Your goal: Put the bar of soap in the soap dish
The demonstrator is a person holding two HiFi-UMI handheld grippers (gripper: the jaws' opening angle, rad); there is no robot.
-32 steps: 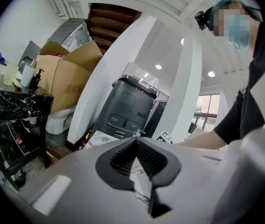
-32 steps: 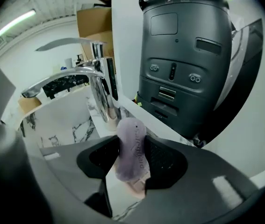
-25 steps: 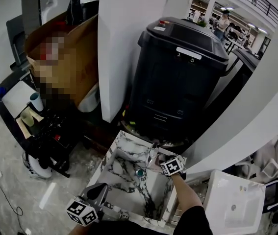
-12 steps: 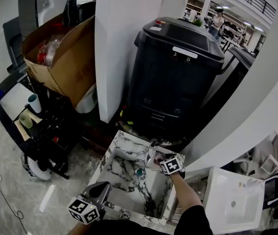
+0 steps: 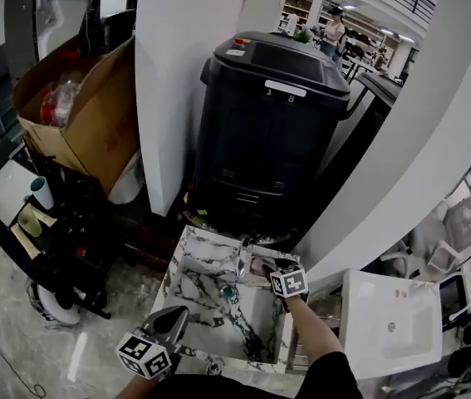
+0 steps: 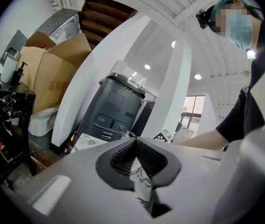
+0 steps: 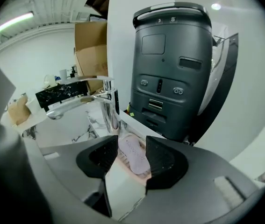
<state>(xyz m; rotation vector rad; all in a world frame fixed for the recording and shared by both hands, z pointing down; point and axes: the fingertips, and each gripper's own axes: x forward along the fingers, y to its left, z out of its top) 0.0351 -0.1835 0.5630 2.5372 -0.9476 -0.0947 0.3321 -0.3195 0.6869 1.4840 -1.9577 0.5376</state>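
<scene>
A pale lilac bar of soap [image 7: 133, 155] lies flat in a pink soap dish [image 7: 144, 177] on the back right corner of the marble sink [image 5: 187, 252]. My right gripper [image 7: 131, 143] hangs just above it, open. The soap shows in the gap between the pads, and neither pad touches it. In the head view the right gripper [image 5: 272, 270] is by the dish with the soap [image 5: 260, 266], next to the chrome tap [image 5: 242, 264]. My left gripper [image 5: 181, 312] sits at the sink's near left edge. Its tips [image 6: 136, 141] meet, shut on nothing.
The chrome tap [image 7: 105, 107] stands just left of the dish. A tall black bin [image 5: 268, 123] and a white pillar rise behind the sink. A cardboard box [image 5: 77, 106] is at the far left. A white basin [image 5: 389, 331] lies on the floor to the right.
My right gripper has lifted a little off the soap dish, leaving the soap in it. The left gripper has hardly moved. The head view has swung so the scene sits further left.
</scene>
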